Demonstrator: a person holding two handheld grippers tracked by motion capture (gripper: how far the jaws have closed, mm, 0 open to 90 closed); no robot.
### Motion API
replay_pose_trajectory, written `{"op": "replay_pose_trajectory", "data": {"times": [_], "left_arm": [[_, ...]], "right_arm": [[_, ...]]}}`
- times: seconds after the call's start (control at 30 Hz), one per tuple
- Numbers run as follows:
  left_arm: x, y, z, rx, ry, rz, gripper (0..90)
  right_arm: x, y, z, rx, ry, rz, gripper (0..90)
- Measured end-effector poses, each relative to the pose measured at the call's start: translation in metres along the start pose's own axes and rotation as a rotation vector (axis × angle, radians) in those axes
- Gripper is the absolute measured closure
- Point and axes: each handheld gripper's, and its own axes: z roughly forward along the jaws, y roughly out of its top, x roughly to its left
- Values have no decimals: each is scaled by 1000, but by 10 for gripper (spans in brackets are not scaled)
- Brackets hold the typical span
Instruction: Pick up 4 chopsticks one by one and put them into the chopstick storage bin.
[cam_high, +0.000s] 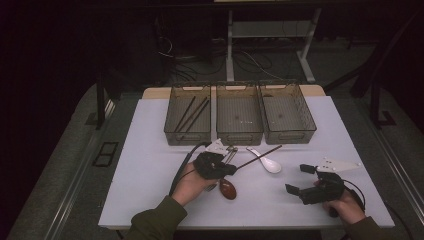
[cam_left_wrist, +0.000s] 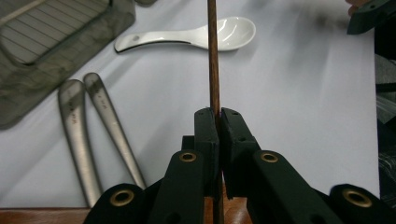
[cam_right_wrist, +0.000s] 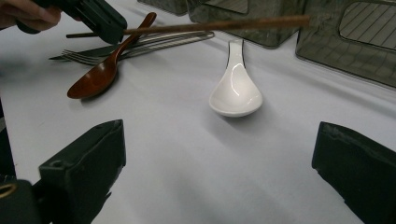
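You face a white table (cam_high: 150, 150) in a dim room; at 12 o'clock, a white desk frame (cam_high: 231, 45) stands over tangled cables (cam_high: 200, 62) on grey floor (cam_high: 60, 170).

The thin brown wooden chopstick (cam_left_wrist: 213, 51) looks matt, with a fine grain along its length. The white ceramic soup spoon (cam_right_wrist: 236, 88) is smooth and glossy, its bowl throwing bright highlights. The reddish-brown wooden spoon (cam_right_wrist: 95, 77) has a lacquered sheen. The two grey metal handles (cam_left_wrist: 93, 130) look brushed and dull, satin instead of mirror-bright, and the metal fork (cam_right_wrist: 77, 56) beside the wooden spoon has the same muted shine. The three smoky translucent plastic bins (cam_high: 239, 120) have smooth walls and ribbed floors. The white table top (cam_high: 150, 170) is matt and even. The black jaws of the left gripper (cam_left_wrist: 218, 116) and the right gripper (cam_right_wrist: 219, 163) look like matt plastic, slightly rough, with brass-coloured metal rivets.
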Motion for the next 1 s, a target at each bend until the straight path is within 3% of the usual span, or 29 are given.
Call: {"op": "replay_pose_trajectory", "data": {"times": [0.53, 1.0], "left_arm": [[18, 2, -35, -75, 28, -30, 845], [38, 1, -66, -135, 103, -69, 845]], "right_arm": [[0, 0, 0, -1, 1, 0, 26], [0, 0, 1, 3, -4, 1, 26]]}}
